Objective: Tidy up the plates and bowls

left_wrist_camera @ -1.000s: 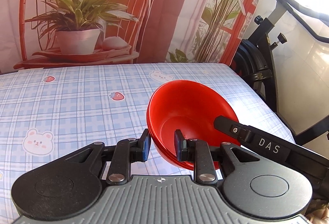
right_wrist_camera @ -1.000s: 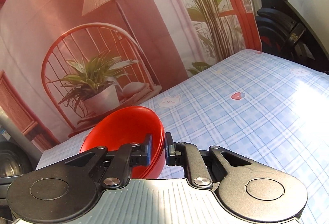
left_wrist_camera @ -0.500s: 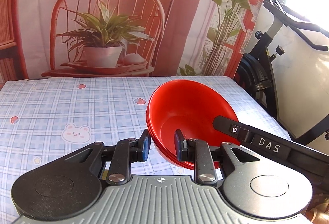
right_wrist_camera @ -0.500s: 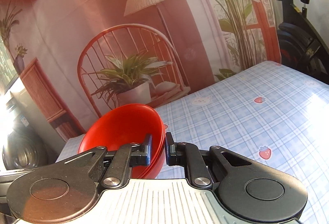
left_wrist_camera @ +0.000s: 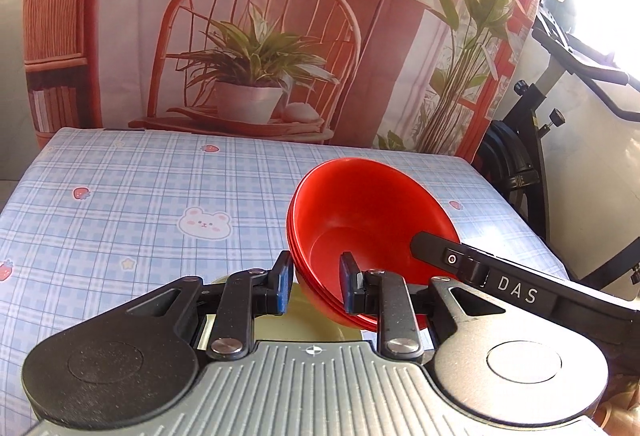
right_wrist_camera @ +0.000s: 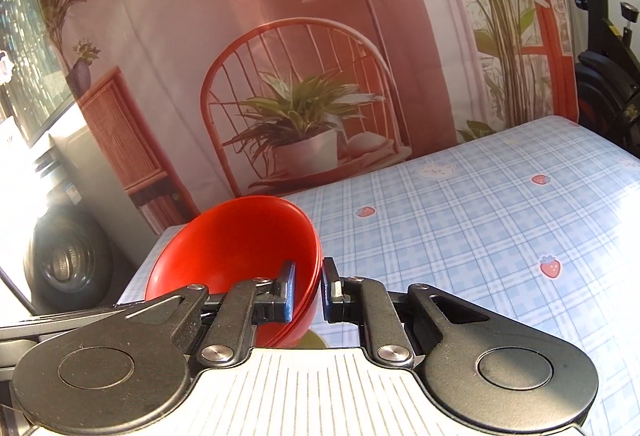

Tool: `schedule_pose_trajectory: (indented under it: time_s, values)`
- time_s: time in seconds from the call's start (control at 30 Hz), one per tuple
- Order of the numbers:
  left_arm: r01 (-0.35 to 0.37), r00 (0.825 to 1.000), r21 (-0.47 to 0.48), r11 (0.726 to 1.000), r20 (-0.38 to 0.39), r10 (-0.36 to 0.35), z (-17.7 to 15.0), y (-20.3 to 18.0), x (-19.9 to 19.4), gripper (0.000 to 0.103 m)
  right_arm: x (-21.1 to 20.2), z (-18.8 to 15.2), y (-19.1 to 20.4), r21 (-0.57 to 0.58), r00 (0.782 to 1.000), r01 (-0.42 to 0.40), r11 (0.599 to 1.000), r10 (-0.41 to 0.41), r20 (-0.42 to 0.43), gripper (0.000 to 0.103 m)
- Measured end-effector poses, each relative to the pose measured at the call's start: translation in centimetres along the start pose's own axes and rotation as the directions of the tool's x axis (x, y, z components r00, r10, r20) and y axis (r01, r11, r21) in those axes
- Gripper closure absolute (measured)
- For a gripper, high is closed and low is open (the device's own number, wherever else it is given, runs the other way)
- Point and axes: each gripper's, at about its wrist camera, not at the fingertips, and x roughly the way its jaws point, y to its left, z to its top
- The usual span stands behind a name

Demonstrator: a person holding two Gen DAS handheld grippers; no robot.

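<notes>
While clamped on opposite rim walls, red bowls [left_wrist_camera: 372, 220] held by left gripper [left_wrist_camera: 314, 282] and right gripper [right_wrist_camera: 308, 292], a nested stack, tilted, lifted off the tabletop [left_wrist_camera: 132, 196]. Compared with a second ago: swung leftward, more tabletop in view. Pale yellow-green plate [left_wrist_camera: 304, 324] now visible just under the bowls, absent earlier. Probably carrying the stack to set on that plate; lowering next, release pending.
</notes>
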Motion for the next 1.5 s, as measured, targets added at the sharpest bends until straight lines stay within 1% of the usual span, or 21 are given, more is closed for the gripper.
schedule_pose_trajectory:
  time_s: [0.13,0.27,0.5,0.67,1.0,1.5]
  values:
    - [-0.002,1.000,-0.009,1.000,0.007,0.002,-0.8,0.9,-1.1,0.077,-0.3,-0.5,1.0,-0.025,1.000,-0.006,1.000,0.006,-0.006,0.090]
    - [0.001,1.000,-0.038,0.999,0.004,-0.001,-1.6,1.9,-1.5,0.077,-0.2,-1.2,1.9,-0.051,0.999,-0.010,0.999,0.008,-0.031,0.090]
    - [0.013,1.000,-0.075,0.997,-0.025,-0.015,-3.2,3.7,-1.3,0.077,1.0,-2.7,2.5,-0.070,0.995,-0.015,0.997,0.008,-0.098,0.090]
    - [0.000,0.999,-0.090,0.996,-0.048,-0.005,-3.9,4.5,-0.6,0.077,1.8,-3.4,3.0,-0.083,0.992,-0.017,0.996,0.006,-0.126,0.090]
    - [-0.025,0.996,-0.117,0.993,-0.087,0.015,-5.0,5.3,0.4,0.077,2.9,-4.7,3.1,-0.107,0.984,-0.015,0.994,-0.004,-0.181,0.089]
    - [-0.048,0.991,-0.111,0.993,-0.130,0.034,-6.1,5.4,1.4,0.077,3.4,-5.1,2.9,-0.098,0.974,-0.016,0.995,-0.007,-0.227,0.089]
